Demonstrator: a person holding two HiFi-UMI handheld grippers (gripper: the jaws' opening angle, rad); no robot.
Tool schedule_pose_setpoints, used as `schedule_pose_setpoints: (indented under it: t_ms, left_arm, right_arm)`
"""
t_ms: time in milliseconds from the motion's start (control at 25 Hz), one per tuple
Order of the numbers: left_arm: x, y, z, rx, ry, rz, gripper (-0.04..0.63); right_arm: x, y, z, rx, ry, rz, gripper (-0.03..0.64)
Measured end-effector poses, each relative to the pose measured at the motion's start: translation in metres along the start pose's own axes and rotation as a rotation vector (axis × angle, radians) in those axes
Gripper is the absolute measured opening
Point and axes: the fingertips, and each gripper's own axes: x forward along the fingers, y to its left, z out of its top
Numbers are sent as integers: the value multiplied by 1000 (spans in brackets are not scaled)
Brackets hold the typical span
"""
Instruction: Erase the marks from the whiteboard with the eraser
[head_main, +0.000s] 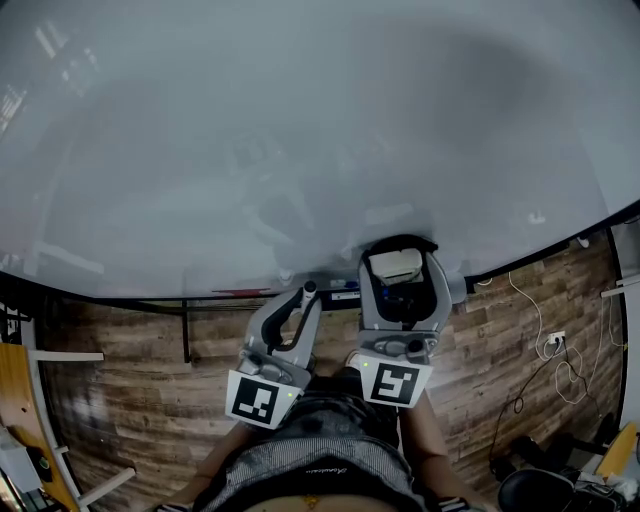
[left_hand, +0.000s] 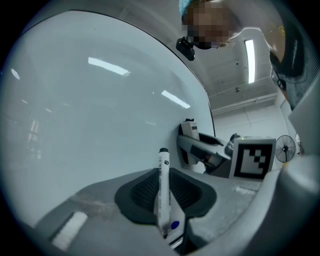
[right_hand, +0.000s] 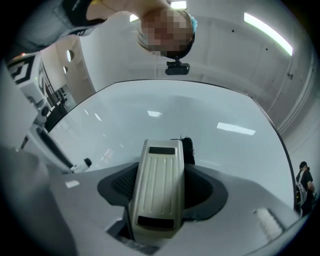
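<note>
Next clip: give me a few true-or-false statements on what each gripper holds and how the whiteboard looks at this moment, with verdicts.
1. The right gripper is shut on the eraser. True.
2. The left gripper is empty. False: its jaws are closed on a marker.
3. Bold writing runs across the middle of the whiteboard. False: the head view shows no clear marks there, only faint smudges and reflections.
4. The floor below the board has a wood pattern. True.
</note>
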Motion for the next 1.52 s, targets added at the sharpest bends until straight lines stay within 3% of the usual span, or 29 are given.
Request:
schedule_pose_setpoints:
  t_ms: [320,560,800,1080,1320,1520]
  left_arm:
    - [1,5,4,-2,-20,12,72]
    - [0,10,6,2,-32,41,72]
    - [-2,11,2,-2,-28,80,72]
    - [-35,41,6,5,-32,134,72]
    - [-53,59,8,22,-31,168,72]
    - [-65,69,4,22,-17,180,72]
  right_arm:
    - [34,-18,68,63,-68,-43,261]
    - [33,-18,71,54,-108,-82,259]
    - [27,-5,53,44,-112,-48,259]
    - [20,59,36,-4,-104,15,259]
    - [4,125,-4,-57,-58,160,259]
    - [-10,143,-27,-44,-29,175,258]
